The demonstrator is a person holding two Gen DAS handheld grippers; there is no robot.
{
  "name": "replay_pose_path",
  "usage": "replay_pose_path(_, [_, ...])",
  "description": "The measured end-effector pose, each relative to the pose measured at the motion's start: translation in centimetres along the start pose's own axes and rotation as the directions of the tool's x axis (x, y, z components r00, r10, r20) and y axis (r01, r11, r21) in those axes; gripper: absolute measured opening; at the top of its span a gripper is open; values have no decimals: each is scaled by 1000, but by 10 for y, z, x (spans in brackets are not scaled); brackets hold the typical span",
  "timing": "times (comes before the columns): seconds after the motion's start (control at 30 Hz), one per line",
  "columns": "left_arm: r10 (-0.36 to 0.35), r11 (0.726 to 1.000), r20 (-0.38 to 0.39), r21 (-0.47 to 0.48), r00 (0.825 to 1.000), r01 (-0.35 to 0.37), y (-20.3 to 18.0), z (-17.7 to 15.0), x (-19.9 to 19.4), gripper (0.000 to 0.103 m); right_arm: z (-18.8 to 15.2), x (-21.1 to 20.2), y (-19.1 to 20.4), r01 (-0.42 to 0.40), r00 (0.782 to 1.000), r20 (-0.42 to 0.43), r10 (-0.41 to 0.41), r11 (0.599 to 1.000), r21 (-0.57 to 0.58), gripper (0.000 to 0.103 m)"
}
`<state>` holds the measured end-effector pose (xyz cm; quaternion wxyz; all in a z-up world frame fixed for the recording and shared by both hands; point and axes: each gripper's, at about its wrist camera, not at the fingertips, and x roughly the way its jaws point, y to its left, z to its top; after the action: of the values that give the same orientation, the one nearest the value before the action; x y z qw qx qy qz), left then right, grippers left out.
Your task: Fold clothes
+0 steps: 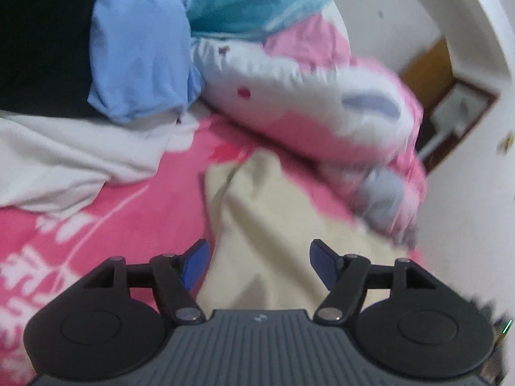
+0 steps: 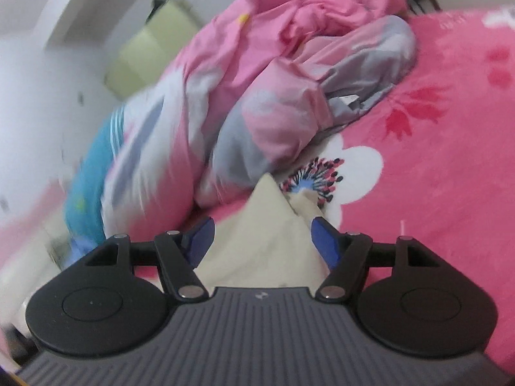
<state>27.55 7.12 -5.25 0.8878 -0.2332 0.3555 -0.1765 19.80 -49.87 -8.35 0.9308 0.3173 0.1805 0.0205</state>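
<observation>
A cream garment [image 1: 273,212] lies on the pink flowered blanket [image 1: 96,225]. My left gripper [image 1: 259,257] hovers over its near part, jaws wide apart, and the blue pads [image 1: 194,267] do not press the cloth. In the right wrist view a pointed corner of the same cream garment [image 2: 267,218] reaches up between the fingers of my right gripper [image 2: 262,234]. That gripper is open too, with its pads [image 2: 325,241] standing clear on either side of the cloth.
A rumpled pink, white and grey quilt [image 1: 305,96] [image 2: 273,80] is heaped just beyond the garment. A light blue garment [image 1: 138,48], a white one [image 1: 64,154], a black one [image 1: 42,32] and a teal cloth [image 1: 251,0] lie at the left. A white wall [image 1: 466,193] borders the bed.
</observation>
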Motion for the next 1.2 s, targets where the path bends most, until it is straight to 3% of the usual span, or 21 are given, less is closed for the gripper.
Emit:
replay_pose_path(0.1, [87,991,-47,111,995,-82,-9,-15,3,70,5,25,15,41,996,-77,-51,991,-126,65])
replay_pose_path(0.13, [107,987,-56,130,993,-99,-11,-17,3,70,4,37,16,71,989,-117,-92,983,-170,61])
replay_pose_path(0.2, [125,984,-65,136,990,-116,-10,-17,1,70,2,59,16,124,967,-189,-173,961,-246,7])
replay_pose_path(0.23, [135,982,-70,139,988,-124,-10,-16,0,70,5,64,8,143,962,-200,-184,969,-204,7])
replay_pose_path(0.3, [134,986,-89,112,987,-124,-5,-12,-5,70,10,56,-10,122,978,-164,-128,991,-50,7])
replay_pose_path(0.37, [113,992,-122,65,986,-105,3,-9,-6,71,11,42,-25,92,990,-114,-81,991,100,11])
replay_pose_path(0.43, [77,997,-169,2,983,-78,15,-9,-5,73,4,20,-28,76,994,-95,-60,981,178,14])
replay_pose_path(0.5, [18,997,-214,-70,977,-34,26,-11,-3,75,-2,-2,-31,56,996,-76,-37,965,256,30])
replay_pose_path(0.57, [-22,994,-207,-108,978,-1,32,-14,-2,78,-11,-25,-35,5,996,-84,27,935,354,46])
replay_pose_path(0.73, [-134,973,-192,-210,972,93,39,-22,3,81,-34,-57,-26,12,978,-192,87,887,461,61])
replay_pose_path(0.9, [-161,964,-151,-237,975,123,35,-25,19,81,-45,-20,-14,59,951,-295,91,885,462,65])
replay_pose_path(0.97, [-159,962,-126,-242,979,125,32,-25,26,81,-40,-1,-16,52,961,-262,86,877,478,65])
replay_pose_path(1.07, [-113,971,-88,-222,990,91,23,-25,36,69,-37,22,-19,33,975,-208,83,864,503,62])
replay_pose_path(1.1, [-95,971,-91,-228,991,72,21,-24,40,51,-36,29,-20,26,979,-188,81,861,509,50])
replay_pose_path(1.13, [-76,966,-106,-253,991,47,22,-23,43,32,-37,32,-21,23,983,-168,72,864,503,31])
replay_pose_path(1.2, [-59,948,-134,-317,989,14,25,-19,48,21,-40,35,-27,-2,990,-120,78,844,536,26])
